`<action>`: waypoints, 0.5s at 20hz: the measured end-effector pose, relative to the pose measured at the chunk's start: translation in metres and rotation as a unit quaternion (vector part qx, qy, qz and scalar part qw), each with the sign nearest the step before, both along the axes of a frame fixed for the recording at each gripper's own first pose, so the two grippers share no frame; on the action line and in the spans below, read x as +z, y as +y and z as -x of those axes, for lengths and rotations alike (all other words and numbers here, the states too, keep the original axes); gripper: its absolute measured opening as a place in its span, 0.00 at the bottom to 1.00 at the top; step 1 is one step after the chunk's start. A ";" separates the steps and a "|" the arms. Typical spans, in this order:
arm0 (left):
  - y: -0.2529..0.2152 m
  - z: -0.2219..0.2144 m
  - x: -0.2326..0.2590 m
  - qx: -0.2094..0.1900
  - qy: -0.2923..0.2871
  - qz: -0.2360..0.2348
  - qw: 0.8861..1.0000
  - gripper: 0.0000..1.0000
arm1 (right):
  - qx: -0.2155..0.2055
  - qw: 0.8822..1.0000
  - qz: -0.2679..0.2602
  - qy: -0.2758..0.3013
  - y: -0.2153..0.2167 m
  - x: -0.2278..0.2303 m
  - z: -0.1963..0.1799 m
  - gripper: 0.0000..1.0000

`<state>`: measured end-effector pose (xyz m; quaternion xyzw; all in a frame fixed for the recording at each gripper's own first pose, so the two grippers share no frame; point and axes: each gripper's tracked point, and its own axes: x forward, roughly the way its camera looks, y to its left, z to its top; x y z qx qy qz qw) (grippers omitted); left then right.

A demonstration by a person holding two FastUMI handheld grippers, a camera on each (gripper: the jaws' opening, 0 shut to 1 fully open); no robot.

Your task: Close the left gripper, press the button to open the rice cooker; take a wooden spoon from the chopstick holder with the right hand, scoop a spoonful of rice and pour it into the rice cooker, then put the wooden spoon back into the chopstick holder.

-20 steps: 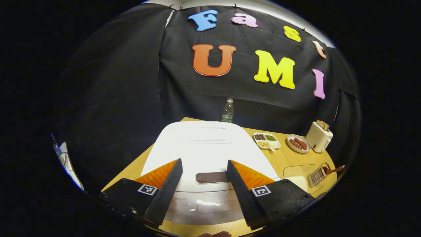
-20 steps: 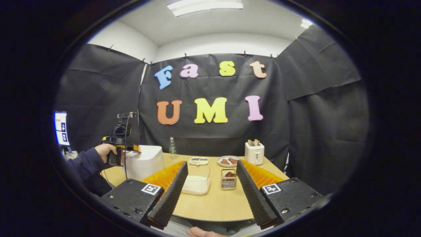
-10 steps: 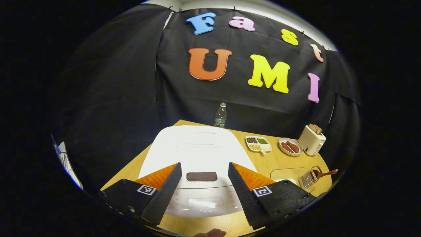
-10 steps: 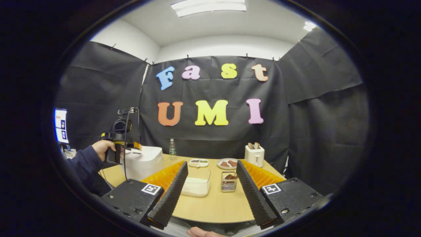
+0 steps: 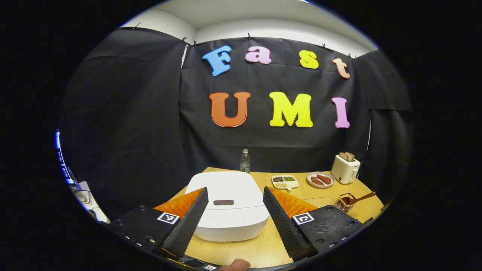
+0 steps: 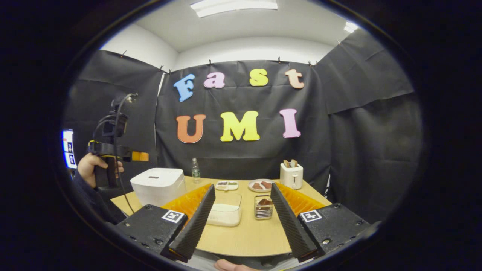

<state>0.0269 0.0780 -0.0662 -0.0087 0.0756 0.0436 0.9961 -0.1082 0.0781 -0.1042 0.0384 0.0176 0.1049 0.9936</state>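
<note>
— What am I doing with the left gripper [image 5: 234, 210] right now?

— I'm holding it high and back from the white square plastic rice cooker [image 5: 229, 205], fingers spread wide, lid down. The dark oblong button [image 5: 223, 202] is sitting on the lid's near edge, between my fingers in the left gripper view.

— So the press isn't done?

— I'm judging not. To do it well I'm thinking of bringing the fingers fully together first, then coming straight down so the joined tips land on the button, not the lid beside it.

— And the right gripper [image 6: 241, 216]?

— I'm keeping it wide open and empty, low at the near edge of the light wooden table [image 6: 244, 237]. The small wire chopstick holder [image 6: 262, 207] with the brown wooden spoon [image 5: 356, 199] is standing beside the clear plastic tub of white rice [image 6: 225, 213].

— What's changing from a second ago?

— I'm pulling the left gripper up and away; the cooker, then close beneath it, is looking smaller and farther. The right one is hardly moving.
</note>
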 end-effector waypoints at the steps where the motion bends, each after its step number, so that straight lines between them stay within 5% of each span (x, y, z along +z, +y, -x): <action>1: -0.004 0.011 0.008 -0.007 -0.009 -0.001 1.000 0.94 | 0.001 1.000 0.003 0.000 0.002 0.001 0.000 0.96; 10: -0.022 0.098 0.028 -0.043 -0.081 -0.017 0.996 0.94 | 0.002 1.000 0.003 -0.016 0.021 0.019 0.001 0.96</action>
